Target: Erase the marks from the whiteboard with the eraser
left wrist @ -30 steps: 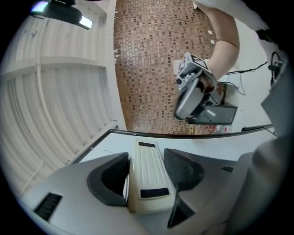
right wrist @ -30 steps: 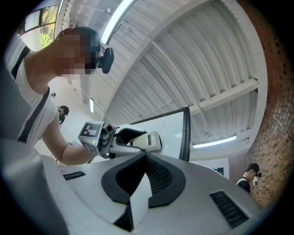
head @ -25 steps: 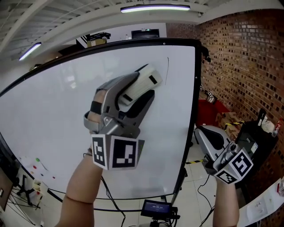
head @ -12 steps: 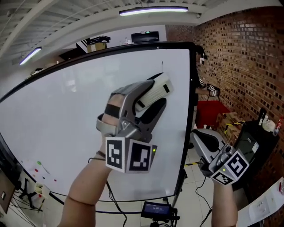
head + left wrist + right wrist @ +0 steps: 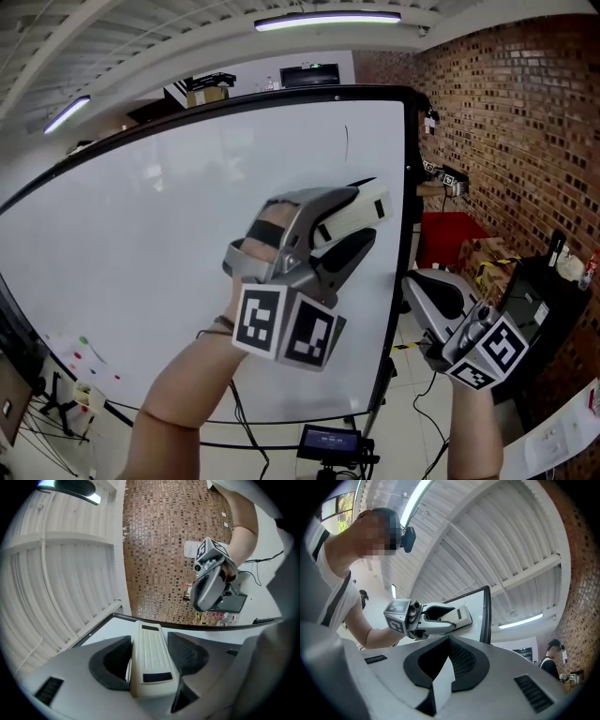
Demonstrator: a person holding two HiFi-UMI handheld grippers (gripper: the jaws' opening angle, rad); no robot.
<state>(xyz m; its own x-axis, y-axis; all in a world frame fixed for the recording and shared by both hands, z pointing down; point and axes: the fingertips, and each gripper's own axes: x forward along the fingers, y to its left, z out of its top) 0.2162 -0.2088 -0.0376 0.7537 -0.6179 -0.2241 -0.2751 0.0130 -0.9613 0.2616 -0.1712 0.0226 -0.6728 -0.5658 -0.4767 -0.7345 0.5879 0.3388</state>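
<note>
Eraser (image 5: 149, 658) clamped in our left hand-held gripper (image 5: 354, 225), in front of the whiteboard's (image 5: 141, 234) right side.
We hold the cream eraser lengthwise between the left jaws, far end pointing at the board's black right frame. One thin dark vertical mark (image 5: 346, 142) sits above it, near the top right corner. Our right hand-held gripper (image 5: 424, 286) is low right, past the frame, near the brick wall (image 5: 506, 141), jaws together, nothing between them.
</note>
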